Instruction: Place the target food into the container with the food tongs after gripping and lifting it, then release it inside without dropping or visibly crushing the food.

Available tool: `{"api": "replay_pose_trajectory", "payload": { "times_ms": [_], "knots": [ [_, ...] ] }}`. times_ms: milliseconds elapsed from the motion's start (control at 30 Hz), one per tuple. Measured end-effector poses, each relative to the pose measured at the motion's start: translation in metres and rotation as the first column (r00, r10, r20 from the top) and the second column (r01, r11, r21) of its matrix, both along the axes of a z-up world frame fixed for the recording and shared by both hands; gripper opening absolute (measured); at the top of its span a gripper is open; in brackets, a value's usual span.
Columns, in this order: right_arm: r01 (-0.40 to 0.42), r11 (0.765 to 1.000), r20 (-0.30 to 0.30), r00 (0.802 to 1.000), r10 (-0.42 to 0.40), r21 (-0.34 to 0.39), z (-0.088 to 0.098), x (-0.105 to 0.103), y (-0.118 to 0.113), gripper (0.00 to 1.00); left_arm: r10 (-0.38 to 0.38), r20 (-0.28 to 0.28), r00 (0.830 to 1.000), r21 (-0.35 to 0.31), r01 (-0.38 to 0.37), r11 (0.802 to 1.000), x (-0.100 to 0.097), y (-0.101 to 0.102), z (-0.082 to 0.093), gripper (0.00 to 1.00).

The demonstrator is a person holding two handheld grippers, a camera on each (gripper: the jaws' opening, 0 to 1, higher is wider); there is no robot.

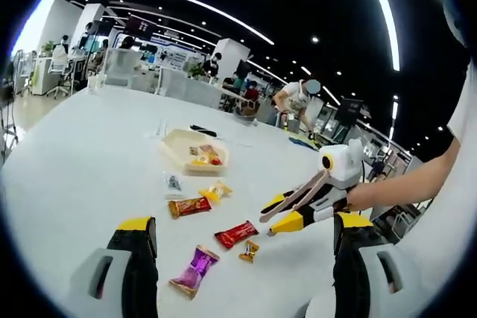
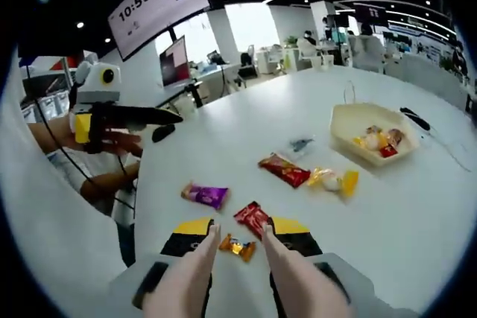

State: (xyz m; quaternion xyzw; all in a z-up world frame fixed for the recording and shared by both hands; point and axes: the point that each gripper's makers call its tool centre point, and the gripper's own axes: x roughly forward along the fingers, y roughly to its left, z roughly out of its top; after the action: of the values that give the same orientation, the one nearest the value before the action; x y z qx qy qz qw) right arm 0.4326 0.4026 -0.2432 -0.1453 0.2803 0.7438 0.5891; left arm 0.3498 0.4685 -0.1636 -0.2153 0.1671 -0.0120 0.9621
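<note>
Jaws of right gripper (image 2: 238, 242) clamp food tongs (image 2: 237, 273), tong tips apart over orange candy (image 2: 238, 247) between them. Left gripper (image 1: 242, 240) jaws apart, idle. Container (image 2: 370, 132) far ahead-right on table (image 2: 417, 214). Squeeze gently, lift straight.

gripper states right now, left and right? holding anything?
Left gripper: open, empty.
Right gripper: shut on food tongs, whose tips are open around the small orange candy.
</note>
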Motion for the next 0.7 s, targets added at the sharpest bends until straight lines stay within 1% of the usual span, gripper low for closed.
{"api": "replay_pose_trajectory", "payload": {
  "times_ms": [67, 133, 200, 233, 267, 300, 400, 500, 567, 633, 667, 700],
  "knots": [
    [-0.042, 0.999, 0.038, 0.998, 0.043, -0.011, -0.003, -0.004, -0.001, 0.28, 0.014, 0.015, 1.0, -0.009, -0.014, 1.0, -0.001, 0.002, 0.003, 0.99],
    [-0.06, 0.998, 0.061, 0.996, 0.061, -0.009, -0.006, -0.005, 0.0, 0.28, 0.029, 0.021, 0.999, -0.02, -0.029, 0.999, -0.002, 0.004, 0.001, 0.99],
    [-0.05, 0.999, 0.055, 0.997, 0.05, -0.017, -0.008, -0.004, 0.0, 0.28, 0.026, 0.001, 1.0, -0.029, -0.026, 0.999, -0.003, 0.003, -0.005, 0.99],
    [-0.041, 0.999, 0.043, 0.998, 0.041, -0.02, -0.01, -0.003, 0.001, 0.28, 0.012, -0.012, 1.0, -0.018, -0.012, 1.0, -0.004, 0.0, -0.007, 0.99],
    [-0.04, 0.999, 0.039, 0.998, 0.041, -0.018, -0.01, -0.003, 0.001, 0.28, 0.009, -0.012, 1.0, -0.013, -0.009, 1.0, -0.004, 0.0, -0.006, 0.99],
    [-0.048, 0.999, 0.04, 0.998, 0.049, -0.017, -0.011, -0.005, 0.001, 0.28, 0.009, -0.01, 1.0, -0.011, -0.009, 1.0, -0.005, 0.0, -0.006, 0.99],
    [-0.103, 0.994, 0.078, 0.991, 0.104, -0.027, -0.017, -0.01, 0.001, 0.28, 0.028, -0.004, 1.0, -0.016, -0.028, 0.999, -0.006, 0.004, -0.005, 0.99],
    [-0.108, 0.994, 0.073, 0.991, 0.11, -0.031, -0.02, -0.01, 0.002, 0.28, 0.047, -0.003, 0.999, -0.027, -0.047, 0.999, -0.006, 0.008, -0.007, 0.99],
    [-0.112, 0.993, 0.059, 0.992, 0.115, -0.041, -0.021, -0.012, 0.001, 0.28, 0.046, -0.009, 0.999, -0.024, -0.046, 0.999, -0.007, 0.008, -0.007, 0.99],
    [-0.128, 0.99, 0.067, 0.989, 0.132, -0.053, -0.023, -0.013, 0.0, 0.28, 0.048, -0.006, 0.999, -0.016, -0.048, 0.999, -0.009, 0.008, -0.004, 0.99],
    [-0.148, 0.987, 0.086, 0.985, 0.152, -0.058, -0.026, -0.012, -0.002, 0.27, 0.056, -0.007, 0.998, -0.014, -0.056, 0.998, -0.011, 0.011, -0.005, 0.99],
    [-0.152, 0.987, 0.093, 0.983, 0.157, -0.056, -0.027, -0.012, -0.003, 0.27, 0.067, -0.008, 0.998, -0.015, -0.067, 0.998, -0.013, 0.013, -0.006, 0.99]
  ]
}}
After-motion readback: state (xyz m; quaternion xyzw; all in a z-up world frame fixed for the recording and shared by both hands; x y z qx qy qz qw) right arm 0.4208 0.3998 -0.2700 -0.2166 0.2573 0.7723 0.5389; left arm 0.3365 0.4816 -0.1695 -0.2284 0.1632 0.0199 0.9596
